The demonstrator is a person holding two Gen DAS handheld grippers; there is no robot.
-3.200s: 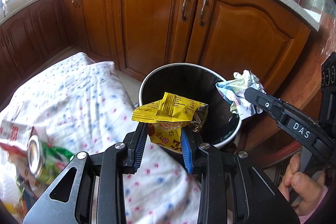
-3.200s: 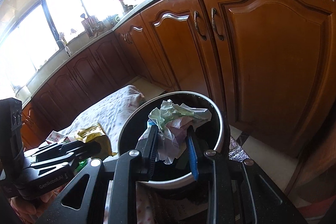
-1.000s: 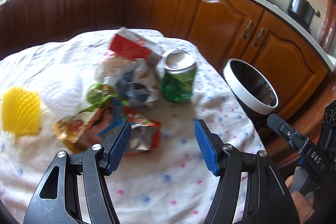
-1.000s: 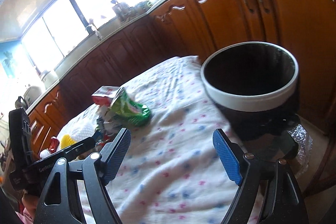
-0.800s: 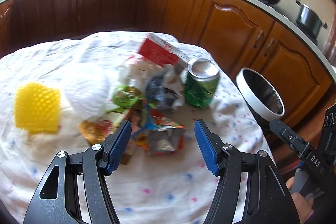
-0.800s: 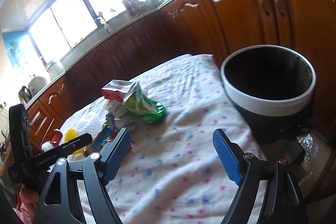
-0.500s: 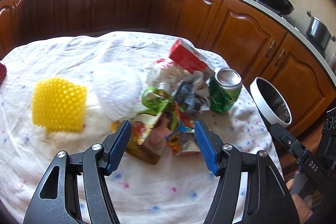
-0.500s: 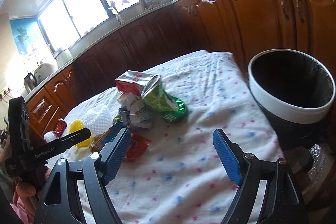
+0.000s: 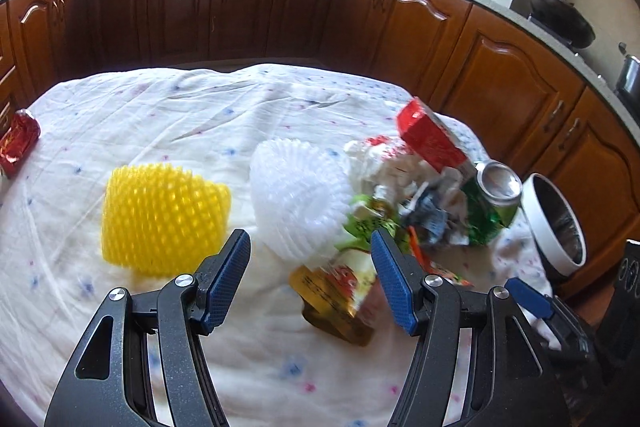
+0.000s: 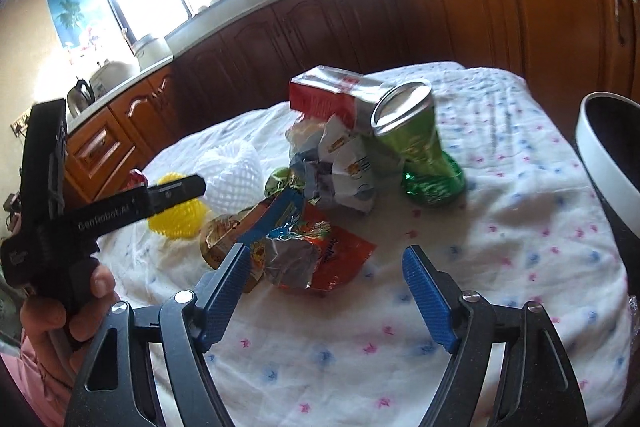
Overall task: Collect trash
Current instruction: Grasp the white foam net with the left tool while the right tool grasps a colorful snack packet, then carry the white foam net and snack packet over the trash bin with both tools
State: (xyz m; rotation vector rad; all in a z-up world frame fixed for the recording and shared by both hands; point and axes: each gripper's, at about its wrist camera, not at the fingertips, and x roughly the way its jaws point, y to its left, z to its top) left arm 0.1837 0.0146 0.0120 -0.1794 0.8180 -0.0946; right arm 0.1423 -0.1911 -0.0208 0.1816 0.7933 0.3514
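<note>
Both grippers hang above the tabletop (image 9: 168, 115), which is covered with a white dotted cloth. The left gripper (image 9: 310, 281) has its blue pads spread wide and holds nothing; a gold snack packet (image 9: 340, 301) lies on the cloth between them. The right gripper (image 10: 326, 297) is also spread and empty, above an orange foil wrapper (image 10: 320, 259). The trash lies in one pile: a green can (image 10: 420, 147) tilted against a red carton (image 10: 332, 95), crumpled paper (image 10: 340, 163), and a white foam net (image 9: 300, 195) beside a yellow foam net (image 9: 160, 215). The bin (image 9: 556, 223) with a white rim stands just beside the table edge, on the right. A hand (image 10: 68, 311) grips the left handle.
</note>
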